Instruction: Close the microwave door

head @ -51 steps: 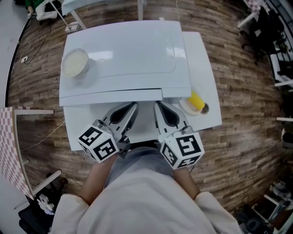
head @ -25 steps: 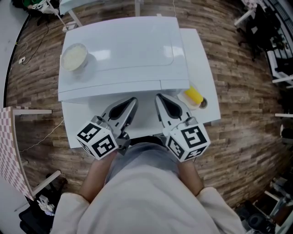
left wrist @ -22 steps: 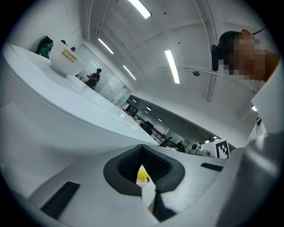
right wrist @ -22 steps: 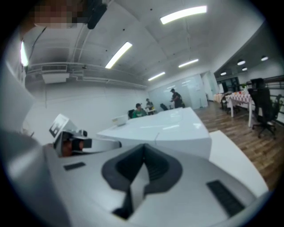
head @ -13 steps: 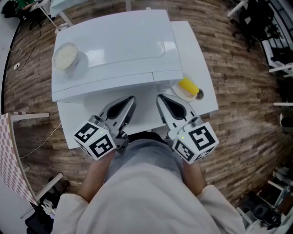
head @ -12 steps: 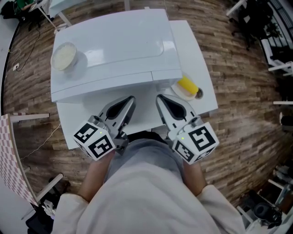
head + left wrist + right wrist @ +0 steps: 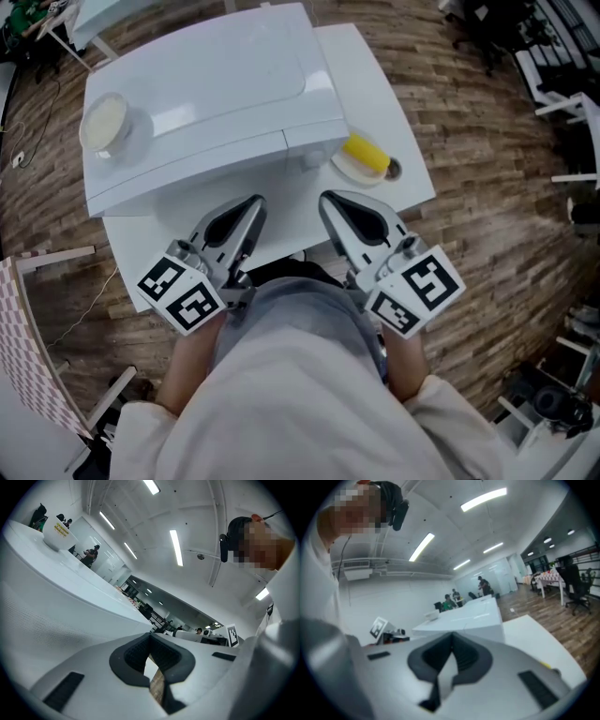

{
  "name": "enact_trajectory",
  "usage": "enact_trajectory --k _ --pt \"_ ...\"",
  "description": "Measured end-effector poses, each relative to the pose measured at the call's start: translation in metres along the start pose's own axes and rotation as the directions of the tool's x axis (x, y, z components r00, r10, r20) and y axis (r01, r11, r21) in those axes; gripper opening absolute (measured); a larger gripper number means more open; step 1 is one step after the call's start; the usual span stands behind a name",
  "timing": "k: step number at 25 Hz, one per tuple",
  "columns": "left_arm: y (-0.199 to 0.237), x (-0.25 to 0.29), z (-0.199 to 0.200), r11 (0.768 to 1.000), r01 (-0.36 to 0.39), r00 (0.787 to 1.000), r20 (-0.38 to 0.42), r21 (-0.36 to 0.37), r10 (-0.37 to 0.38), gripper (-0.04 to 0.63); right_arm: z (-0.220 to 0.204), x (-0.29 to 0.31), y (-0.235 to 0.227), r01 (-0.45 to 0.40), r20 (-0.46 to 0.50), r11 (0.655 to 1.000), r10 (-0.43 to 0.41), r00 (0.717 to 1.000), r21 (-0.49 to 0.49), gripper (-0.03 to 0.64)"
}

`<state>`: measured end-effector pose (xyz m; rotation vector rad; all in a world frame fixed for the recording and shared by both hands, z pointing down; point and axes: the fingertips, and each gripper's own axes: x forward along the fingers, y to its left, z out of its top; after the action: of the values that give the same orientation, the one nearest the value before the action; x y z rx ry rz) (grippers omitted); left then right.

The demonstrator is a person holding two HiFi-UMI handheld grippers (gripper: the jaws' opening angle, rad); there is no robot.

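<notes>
The white microwave [image 7: 206,84] is seen from above on a white table [image 7: 375,84]. Its front face is hidden, and its front edge looks flush with the body. My left gripper [image 7: 251,202] and right gripper [image 7: 330,200] are side by side just in front of that edge, close to the person's body. Both are shut on nothing. In the left gripper view the left gripper [image 7: 150,637] points along the microwave's [image 7: 56,602] side. In the right gripper view the right gripper [image 7: 451,637] has the microwave [image 7: 473,618] ahead of it.
A pale bowl [image 7: 103,122] stands on the microwave's top at its left end and shows as the bowl [image 7: 58,534] in the left gripper view. A yellow item on a small plate [image 7: 364,155] sits on the table right of the microwave. Wood floor surrounds the table.
In the head view the microwave and table have drifted up and to the left and turned a little. Both grippers stay shut and low, and the marker cubes sit slightly farther apart.
</notes>
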<state>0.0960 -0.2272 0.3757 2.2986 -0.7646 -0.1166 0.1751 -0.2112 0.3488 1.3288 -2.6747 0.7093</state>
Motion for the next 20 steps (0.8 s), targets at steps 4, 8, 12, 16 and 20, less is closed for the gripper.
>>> enact_trajectory --k 4,8,12,16,20 --pt "-0.008 -0.002 -0.001 1.0 0.02 1.0 -0.007 0.004 -0.02 0.014 0.003 -0.013 0.004 -0.003 0.005 1.0 0.003 1.0 0.007 0.023" --pt "-0.013 -0.004 -0.003 1.0 0.029 1.0 -0.011 0.008 -0.029 0.014 0.004 -0.023 0.006 -0.006 0.004 1.0 0.006 1.0 0.017 0.022" --pt "-0.017 -0.006 -0.005 0.999 0.037 0.999 -0.013 0.005 -0.037 0.014 0.002 -0.027 0.01 -0.007 -0.006 1.0 0.007 1.0 0.02 0.022" --pt "-0.019 -0.007 -0.006 0.999 0.045 0.999 -0.014 0.005 -0.045 0.014 0.0 -0.027 0.012 0.008 -0.017 1.0 -0.008 1.0 0.005 0.021" --pt "-0.021 -0.007 -0.004 0.999 0.052 0.999 -0.003 0.007 -0.052 0.014 -0.001 -0.027 0.016 0.002 -0.022 1.0 -0.002 1.0 0.003 0.021"
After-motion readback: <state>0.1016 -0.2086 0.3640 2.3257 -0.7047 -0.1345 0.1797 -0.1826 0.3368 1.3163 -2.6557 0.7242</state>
